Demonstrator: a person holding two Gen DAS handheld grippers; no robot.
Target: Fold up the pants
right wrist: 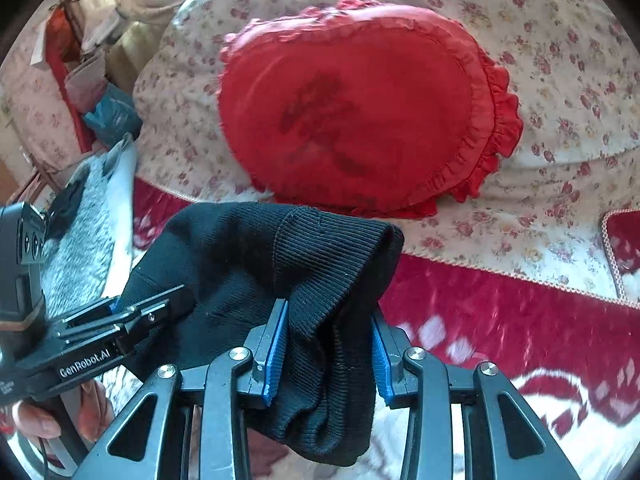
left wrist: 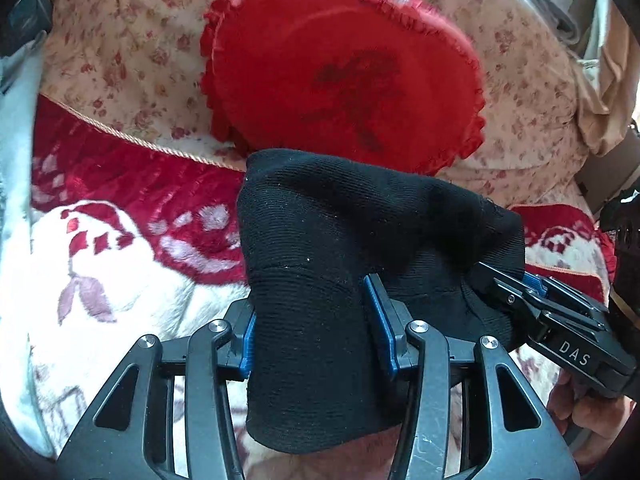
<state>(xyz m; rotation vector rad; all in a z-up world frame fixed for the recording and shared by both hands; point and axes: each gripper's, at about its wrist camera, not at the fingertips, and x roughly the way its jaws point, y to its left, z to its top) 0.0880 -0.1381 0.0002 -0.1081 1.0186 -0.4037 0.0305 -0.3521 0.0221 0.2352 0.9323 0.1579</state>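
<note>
My left gripper (left wrist: pixel 316 324) has its two blue pads pressed in on a thick bunch of the black knit pants (left wrist: pixel 340 240), the jaws about half closed with the fabric filling the gap between them. My right gripper (right wrist: pixel 330 344) does the same on the ribbed waistband end, its blue pads squeezing a fold of ribbed cloth that hangs down below them. The pants are lifted off the bed and stretched between my two tongs, sagging a little in the middle. In the left wrist view my right gripper (left wrist: pixel 516 292) shows at the right edge, biting the far side of the cloth, with my hand (left wrist: pixel 584 412) under it. The red-and-white blanket (left wrist: pixel 132 240) covers the bed beneath the pants. Toward the head of the bed a red heart-shaped cushion (right wrist: pixel 360 112) with a frilled rim lies on a floral pillow (right wrist: pixel 560 80), well behind the lifted pants.
</note>
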